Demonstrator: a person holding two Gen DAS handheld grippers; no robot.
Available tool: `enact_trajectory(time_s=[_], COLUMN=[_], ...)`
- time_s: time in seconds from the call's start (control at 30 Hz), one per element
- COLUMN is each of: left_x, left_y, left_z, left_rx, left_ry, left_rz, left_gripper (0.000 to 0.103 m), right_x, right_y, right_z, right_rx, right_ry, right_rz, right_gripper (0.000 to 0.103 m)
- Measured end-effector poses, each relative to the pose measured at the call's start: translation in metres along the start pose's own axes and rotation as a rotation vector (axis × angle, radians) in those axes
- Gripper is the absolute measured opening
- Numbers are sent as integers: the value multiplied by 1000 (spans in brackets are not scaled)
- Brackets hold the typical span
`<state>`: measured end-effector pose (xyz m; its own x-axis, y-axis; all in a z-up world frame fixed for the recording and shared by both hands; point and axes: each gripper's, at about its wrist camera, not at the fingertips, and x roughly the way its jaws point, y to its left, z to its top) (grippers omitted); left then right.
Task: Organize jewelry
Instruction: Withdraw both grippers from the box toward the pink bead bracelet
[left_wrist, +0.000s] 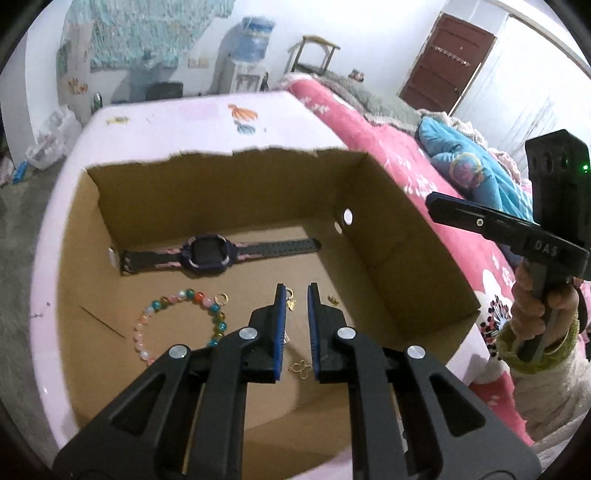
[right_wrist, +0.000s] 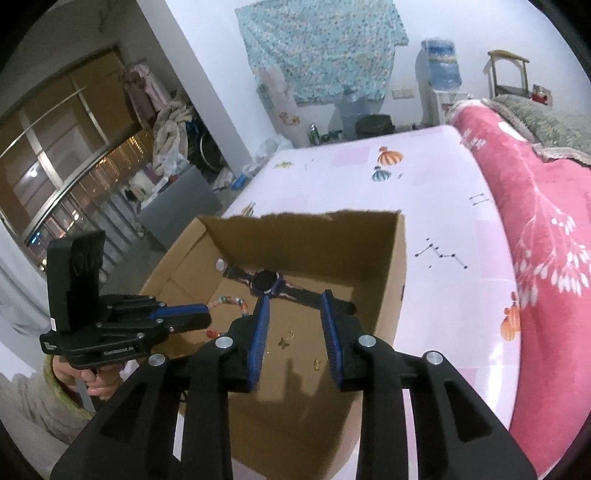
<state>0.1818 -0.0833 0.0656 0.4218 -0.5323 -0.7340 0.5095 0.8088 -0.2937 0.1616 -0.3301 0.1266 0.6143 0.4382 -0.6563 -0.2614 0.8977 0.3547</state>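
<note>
An open cardboard box (left_wrist: 388, 229) (right_wrist: 384, 258) stands on a pale pink table. On its floor lie a dark watch (left_wrist: 210, 254) (right_wrist: 266, 282), a coloured bead bracelet (left_wrist: 177, 317) (right_wrist: 229, 301), a gold hoop (left_wrist: 221, 298), a gold butterfly charm (left_wrist: 303, 367) and other small gold pieces (right_wrist: 319, 362). My left gripper (left_wrist: 296, 290) hangs over the box floor, its jaws a narrow gap apart with nothing pressed between them. My right gripper (right_wrist: 295, 297) is open above the gold pieces and holds nothing. Each gripper shows at the edge of the other's view.
The pink table (right_wrist: 443, 206) reaches beyond the box toward the far wall. A bed with a pink flowered cover (right_wrist: 546, 221) runs along the table's right side. A person's hand (left_wrist: 535, 314) in a green cuff holds the right gripper's handle. A water dispenser (left_wrist: 251, 48) stands at the back.
</note>
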Motion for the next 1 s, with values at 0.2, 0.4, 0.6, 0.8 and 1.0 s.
enact_trajectory(time_s=[0.2,0.4,0.6,0.8,1.0], left_x=[-51,-98,-118,-98,-78], left_y=[-10,1,21,24,38], left_z=[-14,-52,-101,-136,-157], left_rx=[55,8,-67,-102,-186], left_ry=[-125,-173,-148,-61,13], left_rz=[57,147,197,270,344], left_gripper=[29,50,54,55,55], right_x=[-50,-83,-64,-5,55], right_y=[10,24,29,46,86], right_z=[-22,-73,-121,-148,-157], right_rx=[7,8,109,197,93], right_ry=[-111,-124,-42,86,181], right_rz=[11,40,62,110,-5], right_gripper=[41,45,46,46,41])
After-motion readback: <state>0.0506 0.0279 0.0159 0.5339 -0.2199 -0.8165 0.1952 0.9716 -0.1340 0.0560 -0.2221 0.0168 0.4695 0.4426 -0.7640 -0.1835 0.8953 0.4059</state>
